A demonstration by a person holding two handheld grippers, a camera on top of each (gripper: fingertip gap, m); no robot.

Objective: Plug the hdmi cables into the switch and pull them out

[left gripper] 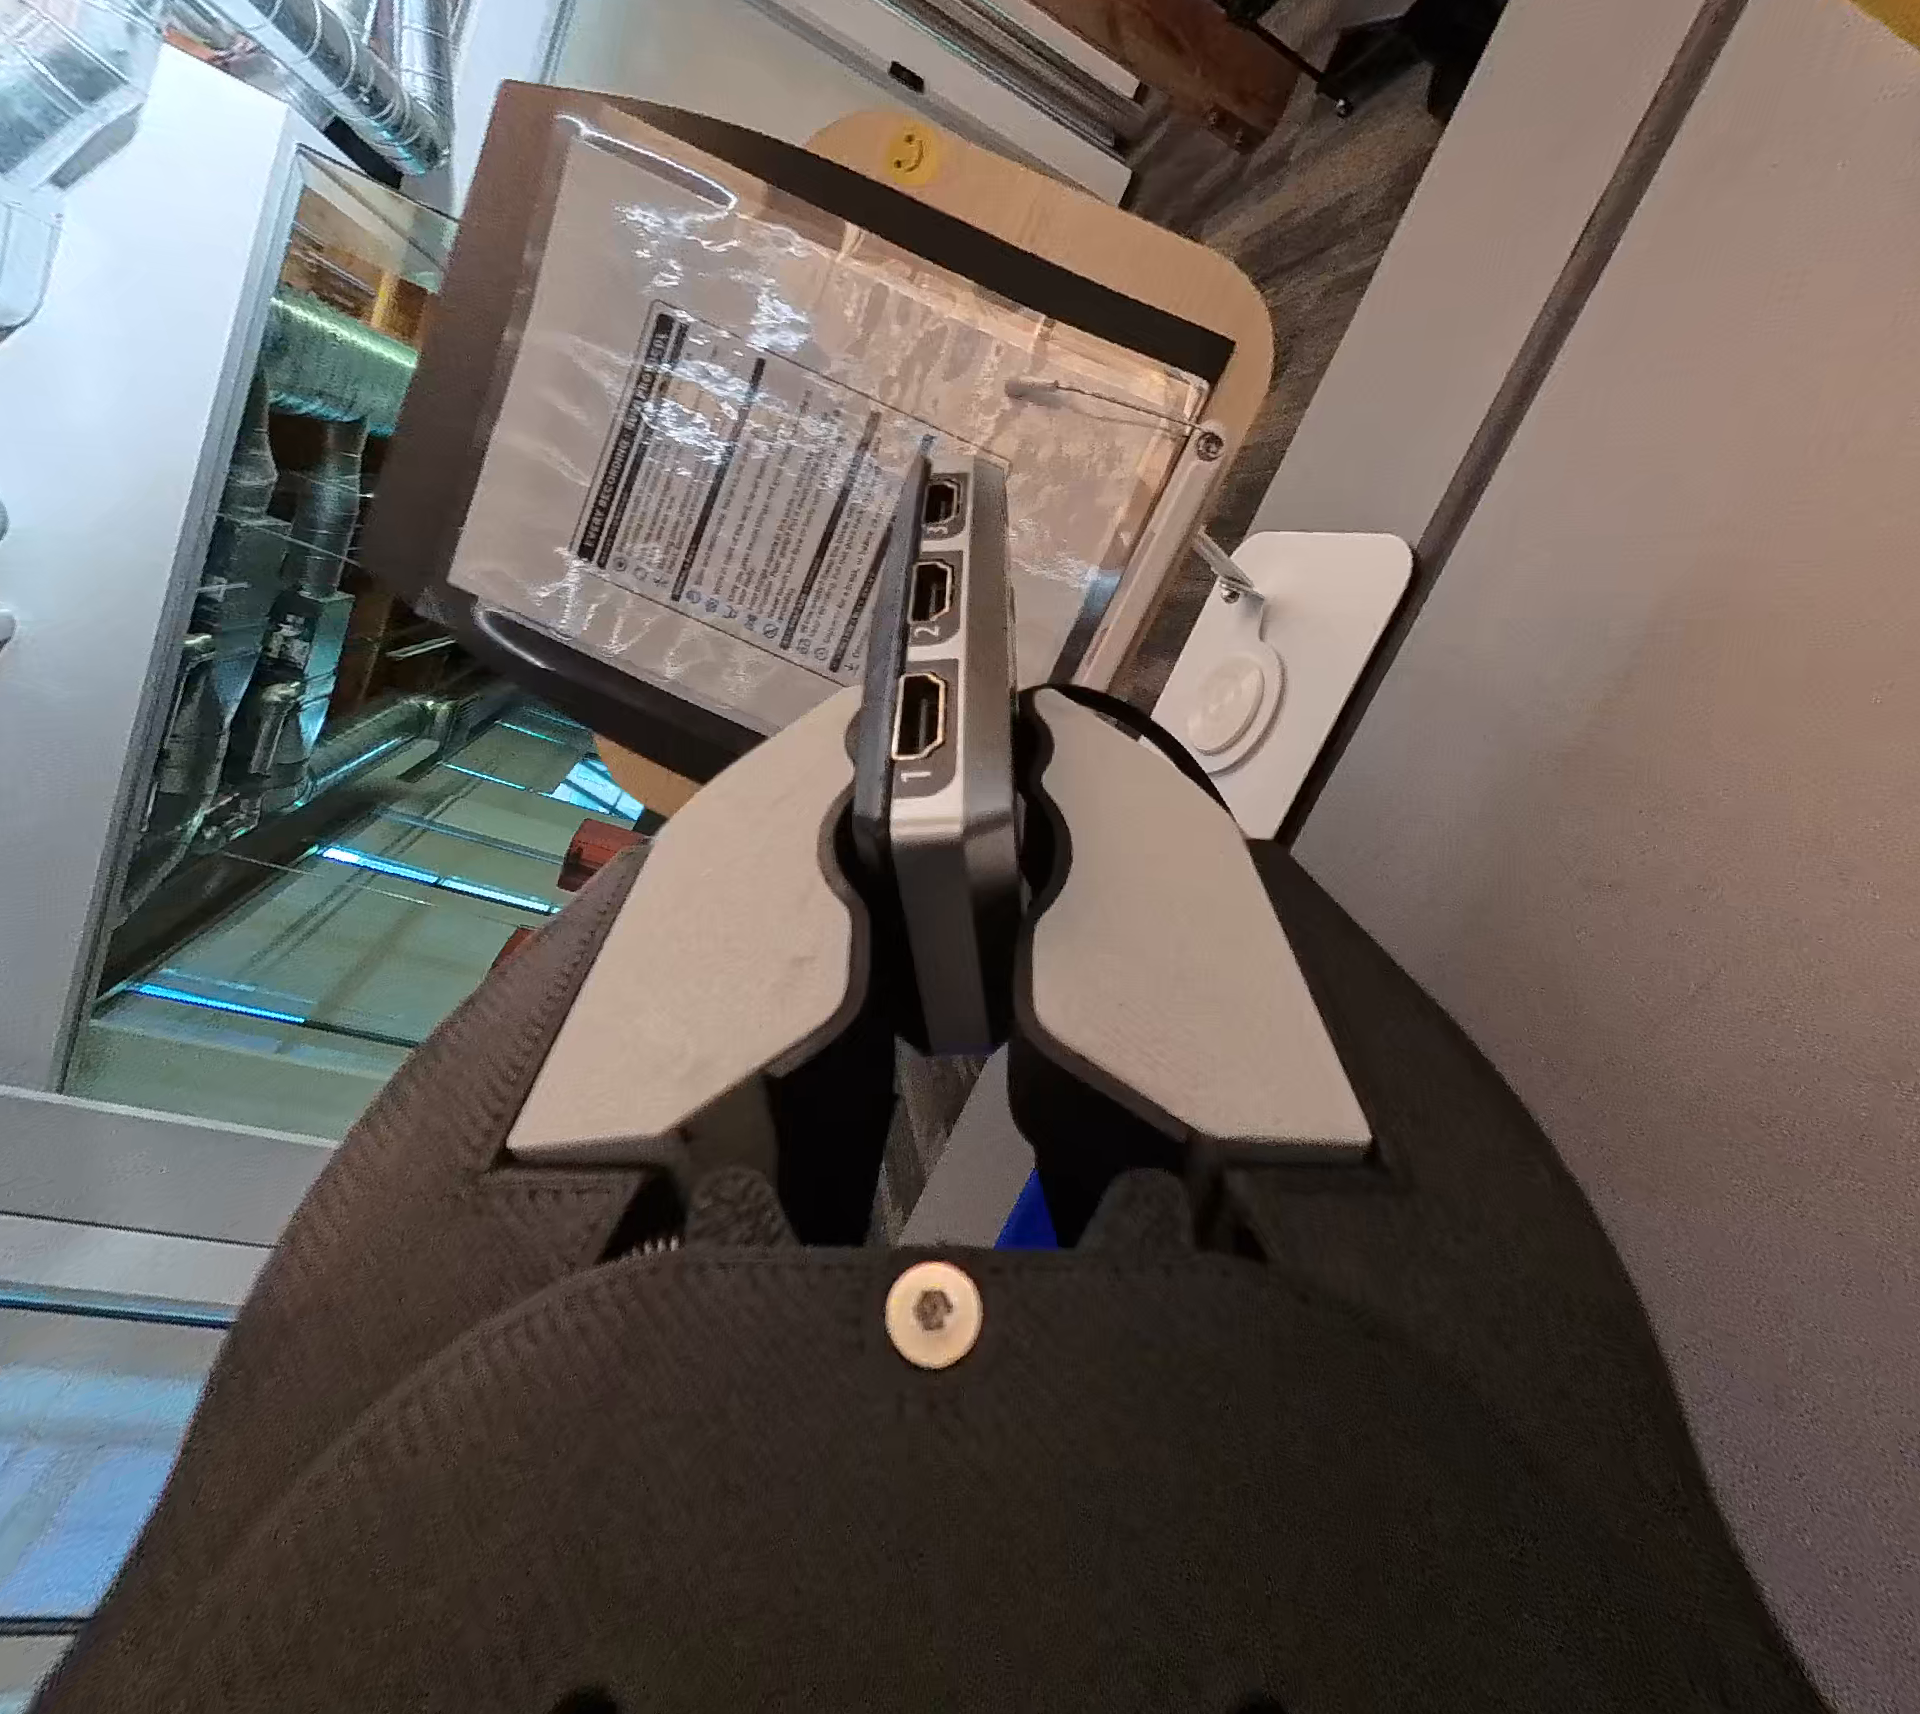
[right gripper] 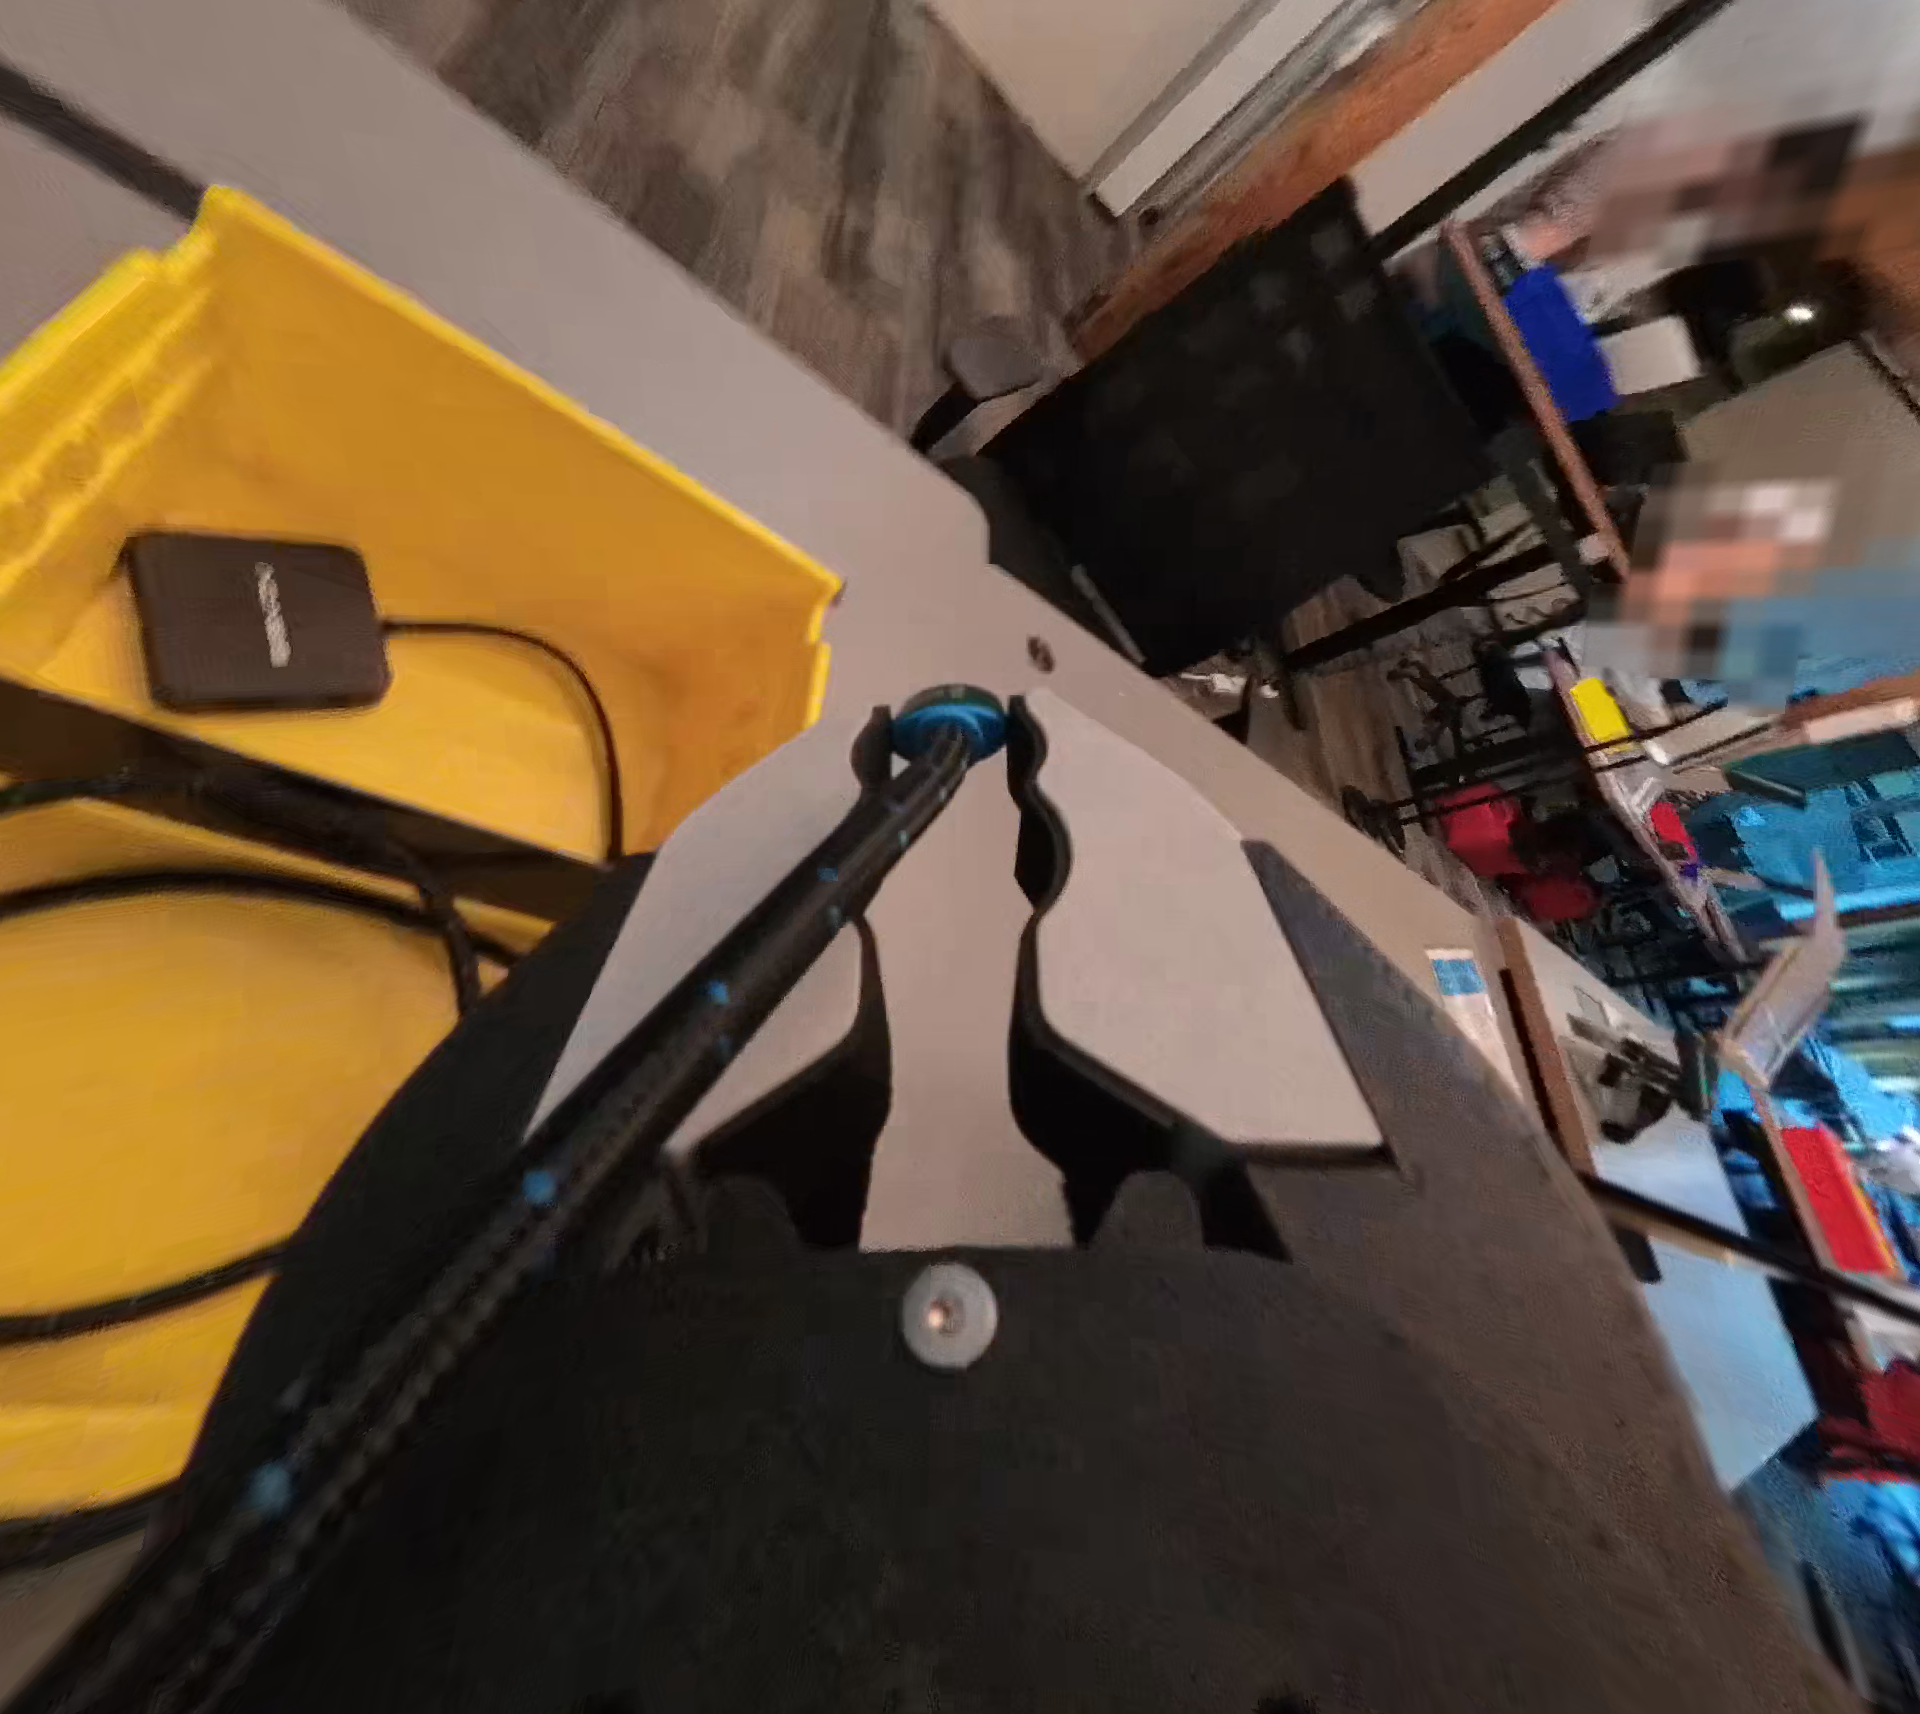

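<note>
We keep spare gear in the yellow bin point(right gripper: 436, 459) beside us. Our left gripper point(left gripper: 940, 791) is clamped on the switch point(left gripper: 940, 729), ports outward for access. Our right gripper point(right gripper: 948, 729) pinches the cable point(right gripper: 727, 968) by its blue plug end, ready to insert.

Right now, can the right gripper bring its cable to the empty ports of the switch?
Probably yes: the switch, clamped in the left gripper, shows three empty ports, and the right gripper grips the cable. Neither view shows both.
</note>
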